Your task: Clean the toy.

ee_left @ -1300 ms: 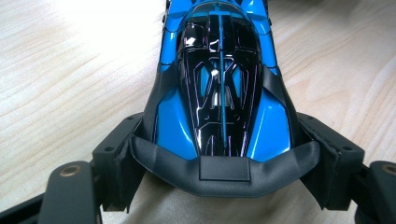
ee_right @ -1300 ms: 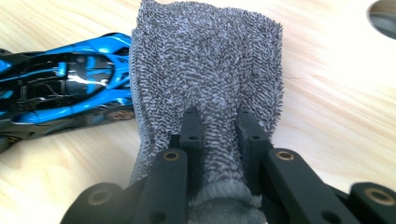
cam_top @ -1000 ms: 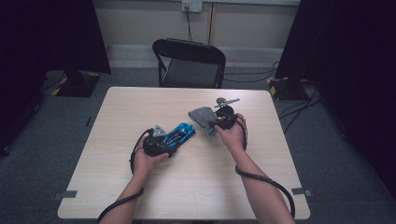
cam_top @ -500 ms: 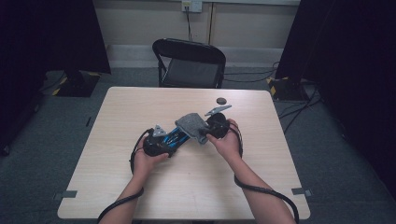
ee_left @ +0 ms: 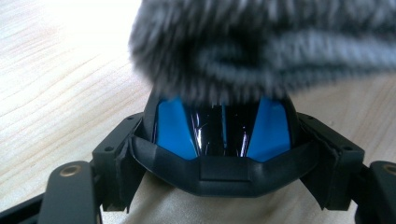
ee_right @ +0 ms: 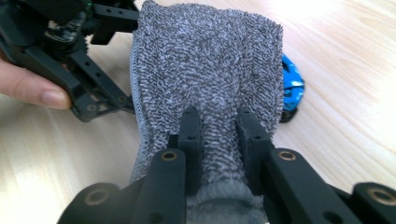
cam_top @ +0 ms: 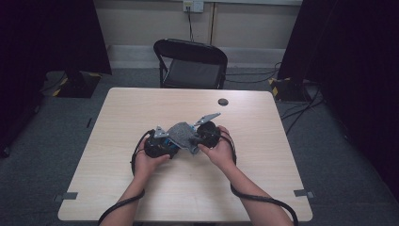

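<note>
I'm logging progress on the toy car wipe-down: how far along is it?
Done: the left hand-held gripper clamps the blue toy car, and the right hand-held gripper has pinched the grey cloth. In hand: the cloth lies over the car. Left: the wiping itself; how clean the car is, I can't tell.

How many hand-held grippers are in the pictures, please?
2. The left hand-held gripper grips a blue toy car on the table; the right hand-held gripper holds a grey cloth over the car.

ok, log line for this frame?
left gripper: shut on blue toy car | right gripper: shut on grey cloth | cloth: draped over car | table: small dark disc far side
</note>
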A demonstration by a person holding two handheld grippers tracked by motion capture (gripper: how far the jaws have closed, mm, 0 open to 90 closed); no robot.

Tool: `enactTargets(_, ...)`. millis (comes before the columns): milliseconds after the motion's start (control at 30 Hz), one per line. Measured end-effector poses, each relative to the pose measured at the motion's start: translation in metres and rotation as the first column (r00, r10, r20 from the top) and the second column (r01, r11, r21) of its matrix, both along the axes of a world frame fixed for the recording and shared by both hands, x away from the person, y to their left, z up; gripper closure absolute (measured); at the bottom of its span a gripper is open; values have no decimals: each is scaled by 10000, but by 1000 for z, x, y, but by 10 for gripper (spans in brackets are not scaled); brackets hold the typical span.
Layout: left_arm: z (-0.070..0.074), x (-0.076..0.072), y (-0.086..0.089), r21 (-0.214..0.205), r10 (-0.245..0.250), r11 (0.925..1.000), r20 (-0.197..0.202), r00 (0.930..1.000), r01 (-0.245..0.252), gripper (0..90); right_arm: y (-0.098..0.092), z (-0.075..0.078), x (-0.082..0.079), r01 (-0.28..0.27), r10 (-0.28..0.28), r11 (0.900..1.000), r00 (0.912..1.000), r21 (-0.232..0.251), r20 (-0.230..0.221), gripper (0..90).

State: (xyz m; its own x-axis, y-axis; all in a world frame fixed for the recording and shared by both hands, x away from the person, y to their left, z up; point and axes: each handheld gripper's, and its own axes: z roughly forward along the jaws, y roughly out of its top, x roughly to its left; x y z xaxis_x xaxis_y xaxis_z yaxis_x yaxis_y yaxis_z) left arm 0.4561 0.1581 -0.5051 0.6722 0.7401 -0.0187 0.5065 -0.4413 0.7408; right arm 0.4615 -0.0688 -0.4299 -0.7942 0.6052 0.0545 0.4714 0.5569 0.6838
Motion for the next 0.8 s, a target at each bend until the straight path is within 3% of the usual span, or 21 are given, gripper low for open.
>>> enactTargets(300,0,0,0,-25,13,10000,-20,10000,-13,243,18,-7,-5,-523,519,9984,9985,-224,-163,748)
enactTargets(433,0,0,0,-6,3,10000,-1,10000,-3,243,26,-9,-7,-826,825,9945,9966,-645,-42,748)
enactTargets(800,0,0,0,3,-2,10000,-3,10000,2,243,32,-16,0,-585,571,9933,9982,-995,-173,748)
